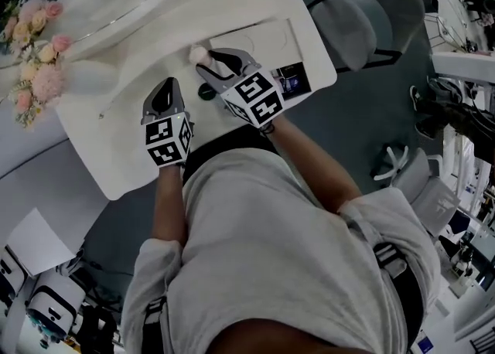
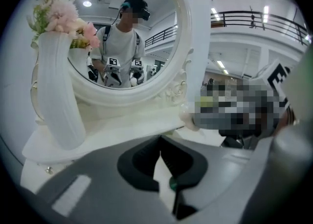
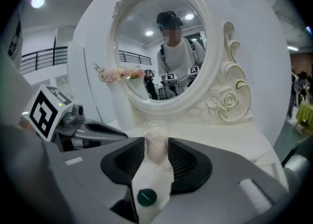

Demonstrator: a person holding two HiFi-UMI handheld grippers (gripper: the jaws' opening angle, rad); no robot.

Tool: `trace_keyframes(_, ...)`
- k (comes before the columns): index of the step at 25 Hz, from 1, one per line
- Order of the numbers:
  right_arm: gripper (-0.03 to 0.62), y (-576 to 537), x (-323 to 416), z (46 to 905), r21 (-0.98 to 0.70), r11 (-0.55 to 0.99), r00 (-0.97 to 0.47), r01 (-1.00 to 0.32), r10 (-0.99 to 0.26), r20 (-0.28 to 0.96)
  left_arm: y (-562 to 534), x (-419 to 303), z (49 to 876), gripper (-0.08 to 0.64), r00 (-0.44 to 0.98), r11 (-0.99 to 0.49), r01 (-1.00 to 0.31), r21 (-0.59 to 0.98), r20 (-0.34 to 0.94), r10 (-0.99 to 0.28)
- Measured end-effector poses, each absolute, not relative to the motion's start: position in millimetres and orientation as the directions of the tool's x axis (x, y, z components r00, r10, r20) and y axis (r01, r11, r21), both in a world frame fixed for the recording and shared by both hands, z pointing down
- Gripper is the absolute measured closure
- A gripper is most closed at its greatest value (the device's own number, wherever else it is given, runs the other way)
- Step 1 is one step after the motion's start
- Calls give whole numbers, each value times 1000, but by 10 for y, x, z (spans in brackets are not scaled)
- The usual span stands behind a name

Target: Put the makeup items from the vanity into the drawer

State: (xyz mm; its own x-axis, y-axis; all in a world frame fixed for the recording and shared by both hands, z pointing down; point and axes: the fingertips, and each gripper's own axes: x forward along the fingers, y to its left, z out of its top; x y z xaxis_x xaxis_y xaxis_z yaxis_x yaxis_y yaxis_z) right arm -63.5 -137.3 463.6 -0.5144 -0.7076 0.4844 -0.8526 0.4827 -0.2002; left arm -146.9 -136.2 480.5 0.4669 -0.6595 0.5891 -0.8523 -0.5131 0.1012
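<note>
White vanity (image 1: 116, 144) beneath me; my right gripper (image 3: 156, 142) clamps a small pink, clear-capped bottle (image 3: 157, 152), lettering too blurred to read; my left gripper (image 2: 160, 142) has its jaws together, empty.

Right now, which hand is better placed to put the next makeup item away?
Right. The right tongs hold a small pink bottle between their pads, so it can go straight in. The left tongs are shut with nothing between them.
</note>
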Motion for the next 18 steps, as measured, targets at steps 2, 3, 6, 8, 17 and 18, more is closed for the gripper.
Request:
trace_keyframes(2, 437, -1238, -524, 4679, -97, 525, -489, -846, -689, 536, -1313, -1339, 4818, 557, 489, -546, -832, 97, 593, -640)
trace_keyframes(3, 437, -1167, -457, 4718, -39, 545, -467, -838, -678, 567, -1291, -1275, 4835, 557, 502, -565, -819, 96, 597, -626)
trace_keyframes(6, 436, -945, -233, 4823, 46, 572, -421, -819, -653, 629, -1230, -1096, 4888, 557, 535, -610, -786, 102, 608, -586)
trace_keyframes(8, 436, -791, -80, 4883, 54, 566, -398, -823, -641, 656, -1186, -985, 4907, 557, 551, -634, -766, 103, 613, -566)
trace_keyframes(17, 436, -275, 462, 5128, 119, 506, -260, -854, -615, 744, -849, -379, 4991, 557, 634, -778, -623, 85, 637, -439)
trace_keyframes(18, 436, -229, 512, 5149, 119, 496, -249, -860, -612, 751, -797, -302, 5008, 557, 645, -793, -603, 90, 640, -417)
